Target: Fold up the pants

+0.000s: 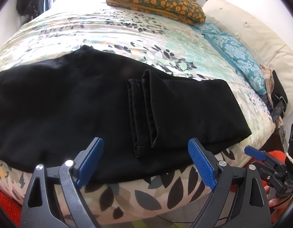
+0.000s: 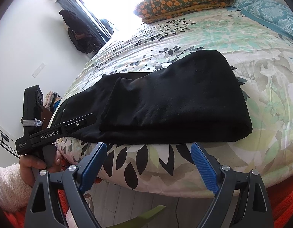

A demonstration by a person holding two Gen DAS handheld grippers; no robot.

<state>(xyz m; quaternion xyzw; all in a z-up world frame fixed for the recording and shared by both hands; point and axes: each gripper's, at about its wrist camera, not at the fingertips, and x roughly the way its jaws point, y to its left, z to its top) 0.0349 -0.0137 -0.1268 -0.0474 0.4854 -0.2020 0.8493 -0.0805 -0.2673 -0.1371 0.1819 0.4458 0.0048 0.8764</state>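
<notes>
Along the near edge of the bed [image 1: 127,36] lie the black pants [image 1: 70,102], legs folded back over the body so both hemmed cuffs rest on top at mid-length. Left gripper [image 1: 145,161] and right gripper [image 2: 148,163] hover before that edge, jaws spread wide, grasping nothing.

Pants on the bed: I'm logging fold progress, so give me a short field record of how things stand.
pants: black, flat on the bed, near its front edge
fold: legs doubled back, hems lying on top
bed: leaf-print cover
left gripper: open, empty, at the bed's edge
right gripper: open, empty, at the bed's edge
pillows: orange floral, teal
</notes>
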